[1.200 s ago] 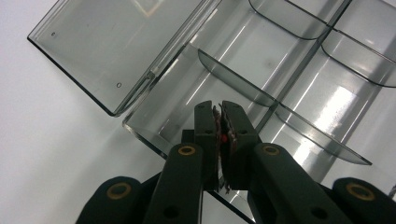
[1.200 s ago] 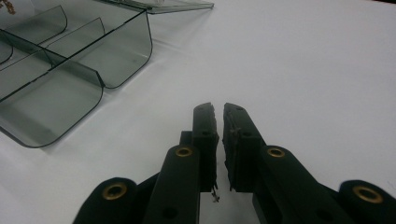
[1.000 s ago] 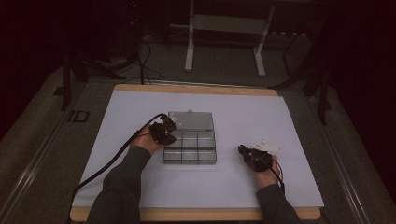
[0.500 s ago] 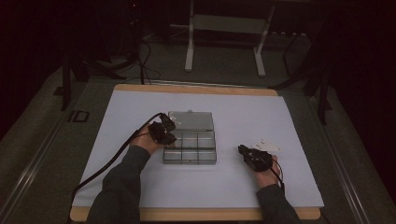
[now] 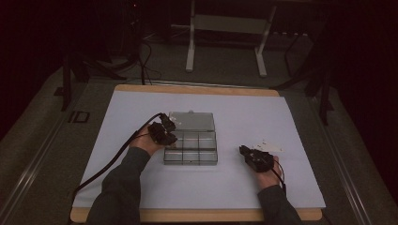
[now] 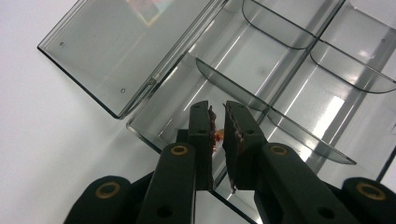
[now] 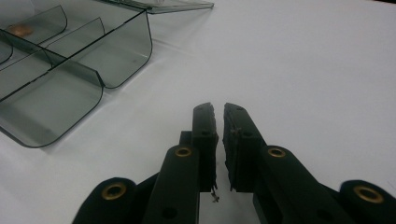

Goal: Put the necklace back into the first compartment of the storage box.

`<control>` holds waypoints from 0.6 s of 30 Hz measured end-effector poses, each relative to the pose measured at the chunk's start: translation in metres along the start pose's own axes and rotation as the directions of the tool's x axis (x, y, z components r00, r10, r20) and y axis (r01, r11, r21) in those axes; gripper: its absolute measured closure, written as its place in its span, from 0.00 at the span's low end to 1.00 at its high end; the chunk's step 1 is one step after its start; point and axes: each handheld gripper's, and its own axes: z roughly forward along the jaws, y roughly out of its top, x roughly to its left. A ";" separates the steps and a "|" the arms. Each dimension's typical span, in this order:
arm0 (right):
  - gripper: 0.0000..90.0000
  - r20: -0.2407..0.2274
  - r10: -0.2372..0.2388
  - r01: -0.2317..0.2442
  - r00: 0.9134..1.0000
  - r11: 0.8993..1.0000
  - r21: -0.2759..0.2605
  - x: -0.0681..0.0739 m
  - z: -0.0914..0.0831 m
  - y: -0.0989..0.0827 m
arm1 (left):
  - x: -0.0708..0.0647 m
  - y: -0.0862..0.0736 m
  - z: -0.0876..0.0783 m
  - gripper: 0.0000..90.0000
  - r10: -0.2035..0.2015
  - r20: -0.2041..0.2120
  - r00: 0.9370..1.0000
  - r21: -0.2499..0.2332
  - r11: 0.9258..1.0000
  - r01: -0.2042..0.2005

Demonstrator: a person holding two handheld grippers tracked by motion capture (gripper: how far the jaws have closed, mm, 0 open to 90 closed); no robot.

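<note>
A clear compartment box (image 5: 192, 150) lies mid-table with its lid (image 5: 192, 121) folded open at the far side. My left gripper (image 5: 170, 125) hangs over the box's far-left compartment (image 6: 196, 88). Its jaws (image 6: 218, 109) have just been opening and stand a narrow gap apart, with a small reddish-orange bit (image 6: 217, 136) showing low in the gap. To the right of the box, my right gripper (image 5: 242, 150) rests low over the white sheet. Its jaws (image 7: 218, 108) stand a thin slit apart with nothing between the tips. A small orange-brown piece (image 7: 21, 30) lies in a far compartment.
A few small white bits (image 5: 267, 143) lie on the white sheet (image 5: 234, 187) just beyond the right gripper. The left gripper's cable (image 5: 108, 161) trails off toward the near-left edge. A metal frame (image 5: 225, 42) stands on the floor beyond the table.
</note>
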 end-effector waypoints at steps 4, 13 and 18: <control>0.92 0.000 0.001 -0.001 1.000 1.000 -0.001 0.000 0.000 0.000 | -0.001 0.000 -0.003 0.91 0.005 -0.002 1.000 -0.007 1.000 -0.005; 0.92 0.002 -0.002 0.002 1.000 1.000 -0.001 0.000 0.000 0.000 | -0.005 -0.001 -0.011 0.91 -0.008 -0.017 1.000 -0.052 0.999 0.007; 0.92 0.002 -0.002 0.002 1.000 1.000 -0.001 0.000 0.000 0.000 | -0.006 -0.002 -0.014 0.91 -0.015 -0.016 1.000 -0.065 0.998 0.014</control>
